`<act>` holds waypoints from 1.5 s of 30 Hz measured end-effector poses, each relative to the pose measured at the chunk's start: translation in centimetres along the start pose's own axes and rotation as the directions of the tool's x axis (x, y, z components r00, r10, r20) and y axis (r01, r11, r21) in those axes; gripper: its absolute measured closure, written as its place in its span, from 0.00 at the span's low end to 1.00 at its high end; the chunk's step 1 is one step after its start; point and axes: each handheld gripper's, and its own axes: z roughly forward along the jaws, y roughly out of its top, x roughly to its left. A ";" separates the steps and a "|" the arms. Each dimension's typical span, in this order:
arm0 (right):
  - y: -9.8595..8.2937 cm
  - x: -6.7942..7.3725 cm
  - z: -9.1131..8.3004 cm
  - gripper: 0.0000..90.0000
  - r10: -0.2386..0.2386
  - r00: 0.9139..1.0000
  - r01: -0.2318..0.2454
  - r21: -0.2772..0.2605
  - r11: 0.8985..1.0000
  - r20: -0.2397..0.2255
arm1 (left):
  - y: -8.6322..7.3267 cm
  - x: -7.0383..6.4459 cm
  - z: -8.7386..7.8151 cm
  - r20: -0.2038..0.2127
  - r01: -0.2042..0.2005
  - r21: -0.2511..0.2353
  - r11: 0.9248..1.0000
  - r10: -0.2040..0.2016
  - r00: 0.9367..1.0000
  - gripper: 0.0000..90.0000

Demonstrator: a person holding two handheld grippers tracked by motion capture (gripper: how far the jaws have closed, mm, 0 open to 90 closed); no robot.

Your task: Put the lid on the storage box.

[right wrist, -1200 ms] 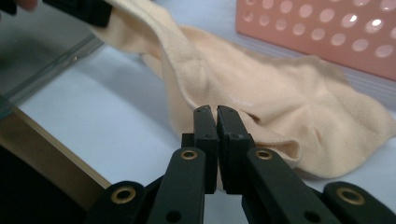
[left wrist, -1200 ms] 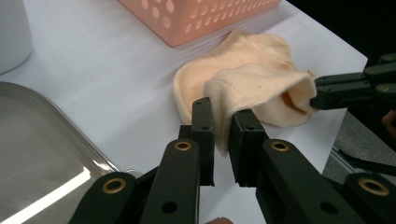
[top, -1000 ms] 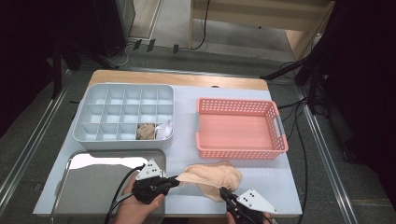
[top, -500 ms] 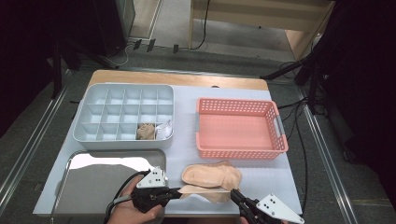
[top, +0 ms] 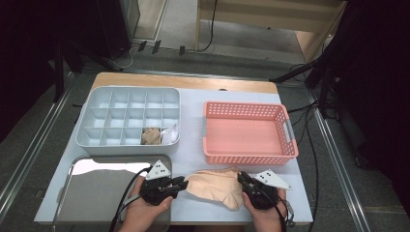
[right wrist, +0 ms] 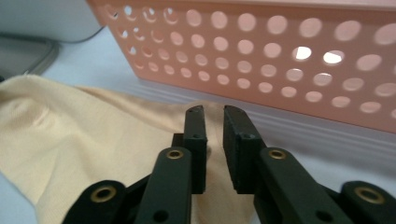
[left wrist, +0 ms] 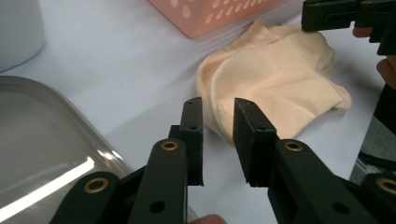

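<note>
A peach cloth (top: 215,187) lies crumpled on the white table near the front edge, in front of the pink basket (top: 246,130). My left gripper (top: 183,182) sits just left of the cloth, open, with nothing between its jaws. In the left gripper view the cloth (left wrist: 275,79) lies just beyond my left gripper (left wrist: 217,105). My right gripper (top: 240,178) is at the cloth's right edge. In the right gripper view my right gripper (right wrist: 214,112) hovers over the cloth (right wrist: 88,126) with its jaws a narrow gap apart, gripping nothing.
A grey divided tray (top: 96,116) at the back left holds a tan item (top: 151,136) and a white item (top: 169,134) in its front compartments. A metal tray (top: 92,193) lies at the front left. The basket wall (right wrist: 280,51) stands close ahead of my right gripper.
My right gripper has come up from the table's front edge to the cloth's right side. The left gripper has shifted slightly, and the cloth has bunched a little.
</note>
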 end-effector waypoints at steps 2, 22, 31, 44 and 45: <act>-0.2 -0.1 -0.5 0.85 0.015 1.000 -0.015 -0.013 1.000 0.006 | -0.2 0.1 0.0 0.001 0.006 -0.010 1.000 -0.006 1.000 0.82; -3.5 1.0 -2.5 0.76 0.060 0.998 -0.062 0.054 0.997 0.031 | -0.5 0.0 -0.4 0.014 0.006 -0.017 1.000 -0.006 1.000 0.96; -3.7 1.2 -2.7 0.96 0.040 0.997 -0.042 0.043 0.998 0.062 | -0.5 -0.4 -0.5 0.033 -0.008 -0.013 1.000 0.008 0.999 1.00; -3.4 1.2 -3.4 0.98 0.038 0.998 -0.039 0.007 0.999 0.040 | -0.6 -0.3 -0.8 0.041 -0.010 -0.022 1.000 0.011 0.999 1.00; -3.4 1.2 -3.5 0.98 0.045 0.998 -0.046 0.006 0.999 0.039 | -0.6 -0.3 -0.8 0.041 -0.008 -0.022 1.000 0.009 0.999 1.00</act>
